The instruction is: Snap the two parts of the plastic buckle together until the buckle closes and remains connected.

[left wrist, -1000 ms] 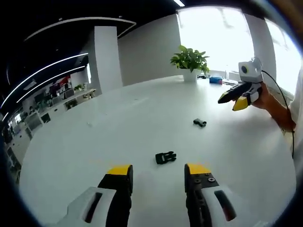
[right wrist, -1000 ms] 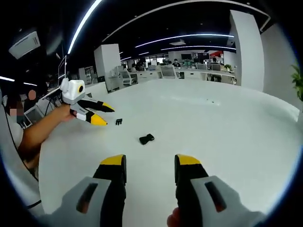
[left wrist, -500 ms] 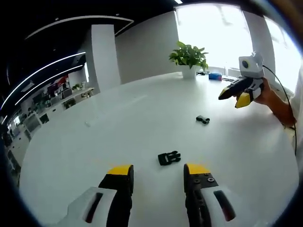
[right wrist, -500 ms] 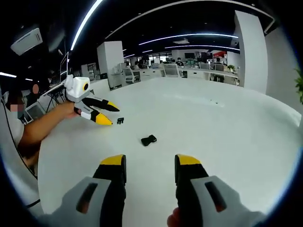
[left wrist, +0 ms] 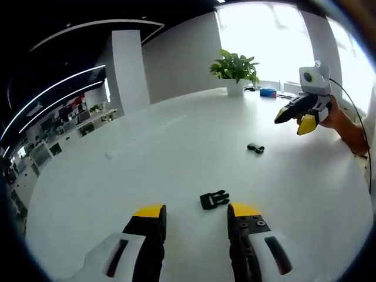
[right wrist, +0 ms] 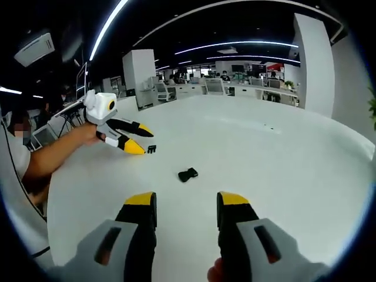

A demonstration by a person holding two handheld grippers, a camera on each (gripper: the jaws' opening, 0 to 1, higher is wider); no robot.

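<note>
In the left gripper view, the left gripper (left wrist: 194,212) hovered low over the large white round table (left wrist: 147,158) with its two yellow-tipped black jaws spread apart and nothing between them. The black pronged plastic buckle part (left wrist: 214,199) lay flat on the table just ahead of those jaws, closer to the right-hand jaw tip and not touching either one. Farther across the table from that pronged part, well apart from it, sat the small black plastic buckle socket part (left wrist: 255,148). Above and beyond the socket part, the right gripper (left wrist: 296,119) was held in the air by a person's hand (left wrist: 333,119), its jaws parted and empty. A green leafy plant in a white pot (left wrist: 235,71) stood at the far edge of the table, beyond both buckle parts.

In the right gripper view, the right gripper (right wrist: 185,205) pointed across the same table (right wrist: 282,158) with its jaws open and holding nothing. The socket part (right wrist: 188,174) rested on the table ahead of the jaws, roughly in line with the gap between them. Beyond it the pronged part (right wrist: 151,149) lay just beside the yellow tip of the left gripper (right wrist: 142,139), whose jaws stood apart; whether that tip touched the part could not be told.
</note>
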